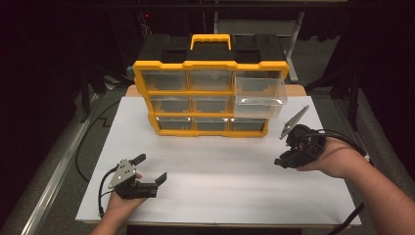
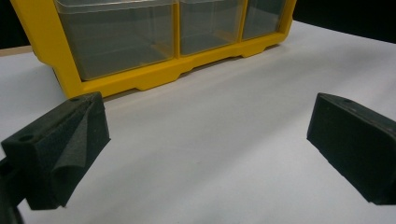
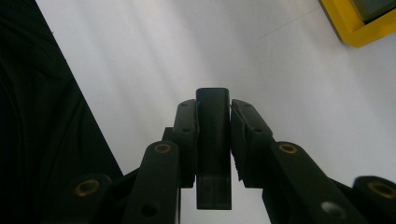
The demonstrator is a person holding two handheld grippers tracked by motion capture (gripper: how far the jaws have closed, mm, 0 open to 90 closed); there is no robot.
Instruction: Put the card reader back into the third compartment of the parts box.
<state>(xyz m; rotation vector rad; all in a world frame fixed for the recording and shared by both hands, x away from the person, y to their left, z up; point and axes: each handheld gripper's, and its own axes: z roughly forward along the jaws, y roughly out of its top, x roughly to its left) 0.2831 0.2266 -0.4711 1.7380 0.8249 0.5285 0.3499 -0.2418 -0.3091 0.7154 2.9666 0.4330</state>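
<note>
My right gripper is clamped on a small dark rectangular block, which stands up between the two pads with its flat end poking past the tips. In the high view that gripper hangs near the right edge of the white tabletop, just below the one clear plastic drawer pulled out of the yellow-framed organiser cabinet. The drawer is the top right one of nine; I can't make out anything inside it. The cabinet stands at the far edge of the table, its black top and yellow handle behind.

My left gripper sits near the front left corner, jaws spread wide and holding nothing, the cabinet's bottom row ahead of it.

As I judge it, the drawer is open and the block is in hand; what remains is carrying it over, dropping it in, and pushing the drawer shut.
</note>
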